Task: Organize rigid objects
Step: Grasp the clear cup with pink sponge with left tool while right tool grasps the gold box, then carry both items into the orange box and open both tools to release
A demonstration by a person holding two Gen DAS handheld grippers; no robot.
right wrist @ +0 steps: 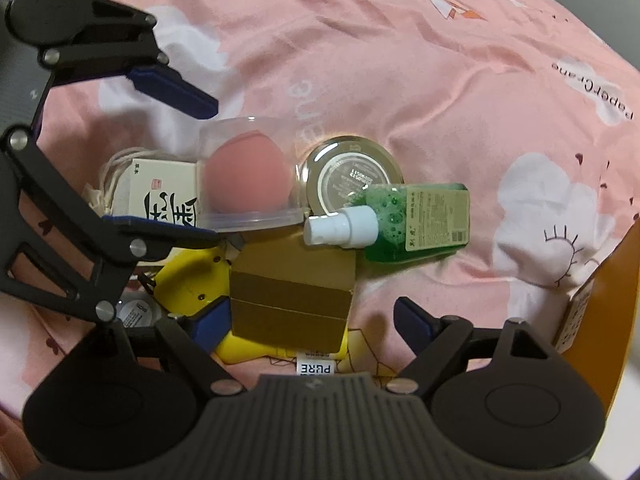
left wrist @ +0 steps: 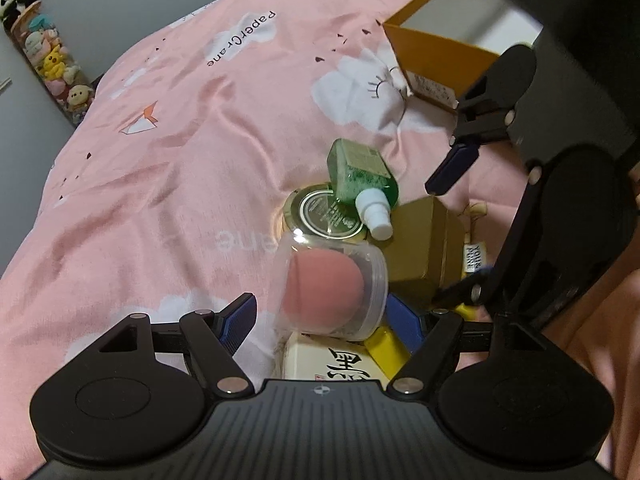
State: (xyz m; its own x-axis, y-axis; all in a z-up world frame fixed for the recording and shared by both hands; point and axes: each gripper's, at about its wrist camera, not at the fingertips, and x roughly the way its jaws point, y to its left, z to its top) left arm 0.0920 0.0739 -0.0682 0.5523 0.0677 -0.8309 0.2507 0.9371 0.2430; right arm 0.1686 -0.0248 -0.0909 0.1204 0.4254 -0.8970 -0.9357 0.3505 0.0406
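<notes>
Now left tool (left wrist: 326,318) wide, straddling sponge case (left wrist: 336,292); right tool (right wrist: 310,320) wide around gold box (right wrist: 292,296).

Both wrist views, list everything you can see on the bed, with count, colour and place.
bedsheet: one, pink with white clouds, under everything
sponge case: one, clear with a pink sponge inside, middle of the pile
round tin: one, gold-rimmed, lying flat beside the sponge case
spray bottle: one, green with a white cap, lying partly on the round tin
gold box: one, between the right tongs
white box: one, black calligraphy, beside the sponge case
yellow item: one, under the gold box
orange box: one, open, at the pile's far side
plush toys: several, mixed colours, beyond the bed
left tongs: open, around the sponge case
right tongs: open
</notes>
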